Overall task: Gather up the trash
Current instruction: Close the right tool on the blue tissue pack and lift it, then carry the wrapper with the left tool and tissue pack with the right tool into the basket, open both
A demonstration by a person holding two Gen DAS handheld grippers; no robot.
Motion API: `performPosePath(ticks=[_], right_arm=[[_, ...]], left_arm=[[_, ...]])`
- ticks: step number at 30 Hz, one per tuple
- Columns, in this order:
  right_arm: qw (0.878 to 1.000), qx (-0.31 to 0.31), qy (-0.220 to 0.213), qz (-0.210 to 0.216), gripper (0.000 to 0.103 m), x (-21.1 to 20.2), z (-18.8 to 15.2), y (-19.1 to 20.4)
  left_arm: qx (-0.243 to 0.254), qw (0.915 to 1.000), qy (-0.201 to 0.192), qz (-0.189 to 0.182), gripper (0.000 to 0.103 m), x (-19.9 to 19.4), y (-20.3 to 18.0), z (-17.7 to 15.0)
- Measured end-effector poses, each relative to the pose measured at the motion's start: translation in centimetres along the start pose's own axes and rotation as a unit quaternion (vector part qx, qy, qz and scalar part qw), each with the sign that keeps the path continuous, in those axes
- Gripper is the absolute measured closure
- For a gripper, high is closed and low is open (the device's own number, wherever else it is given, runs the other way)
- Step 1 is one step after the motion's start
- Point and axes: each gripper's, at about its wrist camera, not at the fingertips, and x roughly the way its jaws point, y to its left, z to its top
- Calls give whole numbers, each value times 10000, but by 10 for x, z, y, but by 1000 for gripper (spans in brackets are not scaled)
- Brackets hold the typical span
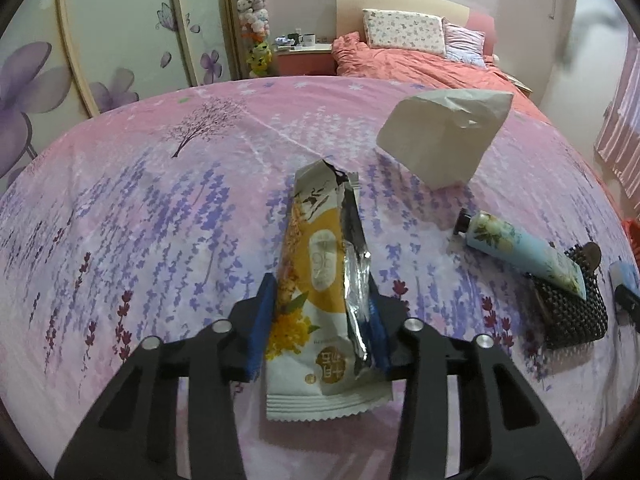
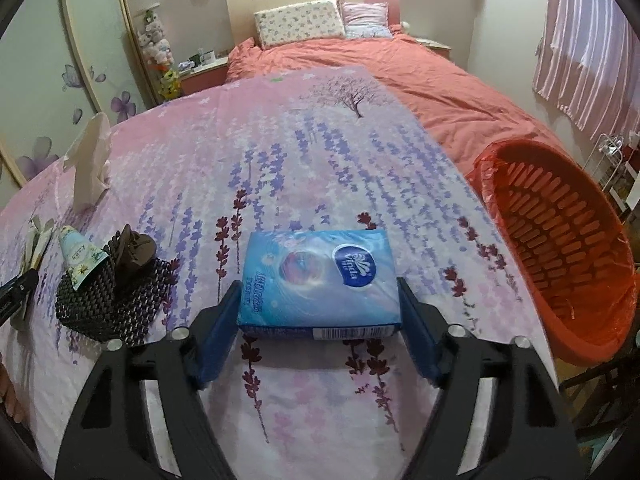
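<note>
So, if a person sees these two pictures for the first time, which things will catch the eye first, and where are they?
Probably the torn yellow-and-white snack wrapper, lying on the pink flowered bedspread between the blue pads of the left gripper, with a crumpled white paper bag behind it. In the right wrist view, a bright blue tissue pack sits between the fingers of the right gripper, and a red basket with a red liner stands at the bed's right edge.
</note>
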Motion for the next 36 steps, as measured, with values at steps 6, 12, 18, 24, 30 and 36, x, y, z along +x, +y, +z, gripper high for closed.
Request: performPosePath(ticks=[6,12,18,24,30,36], right_arm=[[9998,-3,-29,185,31,-10,-2,-5],[9993,-43,-304,217,31,-36,2,-13],[9975,-159,-670,181,31,-67,3,-20],[9951,-196,-955,190,31,-94,2,-30],[9925,-216,-1193,133,31,-114,0,-43],[9909,-101,-1344,65,31,-126,-1,-64]], left_arm=[[63,9999,-79,11,64,-10,-6,-3],[217,9992,-338,-26,64,-39,-17,-1],[289,9979,-546,-205,64,-73,-36,3],[463,9952,-712,-478,64,-106,-65,5],[668,9914,-821,-765,64,-127,-94,7],[924,9855,-932,-1075,64,-146,-134,6]])
